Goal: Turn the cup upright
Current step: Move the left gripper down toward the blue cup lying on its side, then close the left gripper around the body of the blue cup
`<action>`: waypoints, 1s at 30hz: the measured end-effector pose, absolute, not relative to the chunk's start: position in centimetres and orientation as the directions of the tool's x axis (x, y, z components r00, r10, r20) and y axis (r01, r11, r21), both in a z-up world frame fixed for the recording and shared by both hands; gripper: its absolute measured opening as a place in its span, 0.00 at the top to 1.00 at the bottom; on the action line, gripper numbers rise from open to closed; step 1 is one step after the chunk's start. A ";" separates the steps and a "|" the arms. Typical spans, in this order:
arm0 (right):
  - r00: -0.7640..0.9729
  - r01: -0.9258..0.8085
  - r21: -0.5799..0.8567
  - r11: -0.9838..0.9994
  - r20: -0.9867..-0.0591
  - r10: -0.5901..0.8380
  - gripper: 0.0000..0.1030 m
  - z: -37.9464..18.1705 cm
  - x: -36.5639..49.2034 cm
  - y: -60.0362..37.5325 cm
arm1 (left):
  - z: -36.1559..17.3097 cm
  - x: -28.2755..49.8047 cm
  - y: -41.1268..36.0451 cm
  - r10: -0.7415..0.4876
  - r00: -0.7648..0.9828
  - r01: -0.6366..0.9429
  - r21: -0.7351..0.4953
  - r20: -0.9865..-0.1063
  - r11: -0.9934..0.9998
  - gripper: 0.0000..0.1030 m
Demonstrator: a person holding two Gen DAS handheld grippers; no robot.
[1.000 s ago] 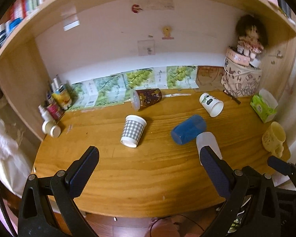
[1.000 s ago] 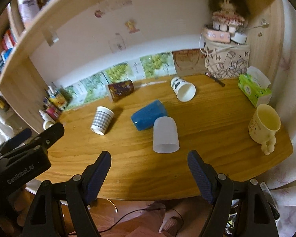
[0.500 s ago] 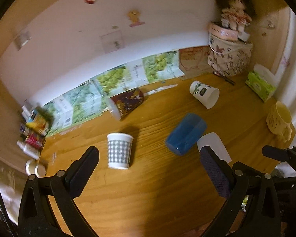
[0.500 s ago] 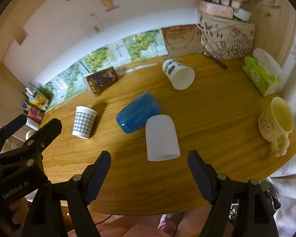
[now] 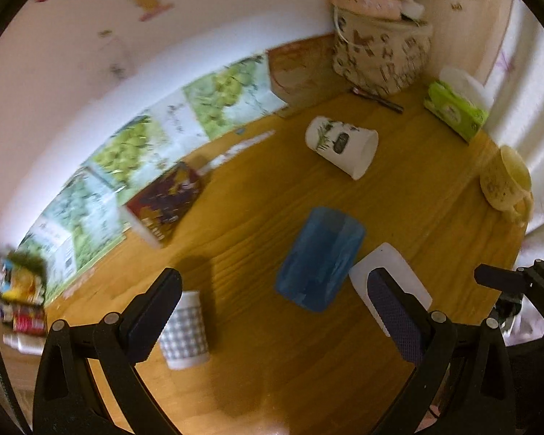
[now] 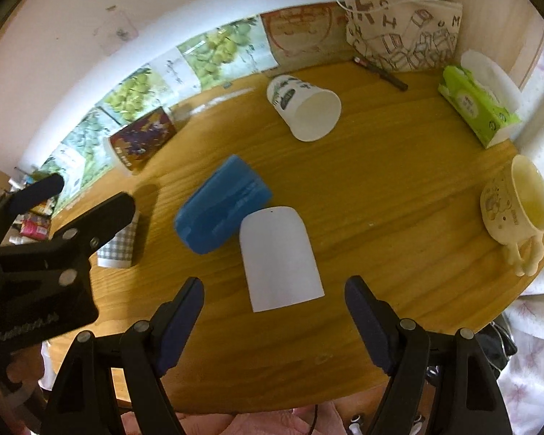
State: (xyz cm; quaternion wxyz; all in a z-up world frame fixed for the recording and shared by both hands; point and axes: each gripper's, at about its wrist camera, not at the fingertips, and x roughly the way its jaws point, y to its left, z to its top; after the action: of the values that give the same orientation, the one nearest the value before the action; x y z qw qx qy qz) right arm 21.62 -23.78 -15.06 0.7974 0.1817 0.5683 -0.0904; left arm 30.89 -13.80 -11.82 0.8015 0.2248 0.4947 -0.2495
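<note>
Over the last second both grippers have dropped lower and pushed in toward the table [image 6: 399,188], so the cups now fill much more of each view and the shelf overhead is gone from sight. The right gripper [image 6: 273,317] has closed in on the white cup [image 6: 279,259], which sits at 12 o'clock just ahead of its fingers [image 6: 181,322]; they are spread wide with nothing between them. The left gripper [image 5: 272,308] is likewise released and empty, with the blue cup [image 5: 321,257] at its 12 o'clock and the checked cup [image 5: 186,330] partly behind its 9 o'clock finger. That reads as an approach, probably toward the white cup, with no grasp begun.

The white cup is mouth-down, closed base on top, touching the blue cup at its 10 o'clock. The blue cup lies on its side; its inside is not visible. The checked cup looks inverted too, wide rim on the table. The printed paper cup [image 6: 303,112] lies on its side at 12 o'clock, mouth toward the camera, and is empty. The dark cup [image 6: 141,143] lies tipped over near the wall at 10 o'clock. Only the yellow mug [image 6: 515,206], at 3 o'clock by the table edge, stands upright, and it appears empty
</note>
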 end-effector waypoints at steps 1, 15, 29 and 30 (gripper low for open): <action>0.331 0.357 0.186 0.915 -0.942 0.062 0.22 -15.3 21.7 -23.9 | -12.2 31.1 -14.1 -0.178 0.373 0.634 0.110 -0.911 0.765 0.01; 0.239 0.445 0.159 0.881 -0.970 0.054 0.22 -18.5 23.0 -25.1 | -18.6 33.7 -17.7 -0.140 0.172 0.736 0.033 -0.975 0.676 0.01; 0.198 0.474 0.133 0.871 -0.979 0.042 0.22 -19.2 22.8 -25.6 | -22.4 36.2 -17.8 -0.138 0.000 0.697 -0.099 -0.990 0.710 0.08; 0.194 0.476 0.130 0.870 -0.980 0.041 0.22 -19.2 22.7 -25.6 | -22.6 36.4 -17.8 -0.144 -0.013 0.692 -0.113 -0.989 0.713 0.09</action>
State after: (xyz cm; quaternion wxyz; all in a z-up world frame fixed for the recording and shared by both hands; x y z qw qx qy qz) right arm 22.73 -25.56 -19.17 0.7440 0.2090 0.6176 -0.1462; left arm 36.38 -17.78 -22.63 0.6691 0.2141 0.6395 -0.3123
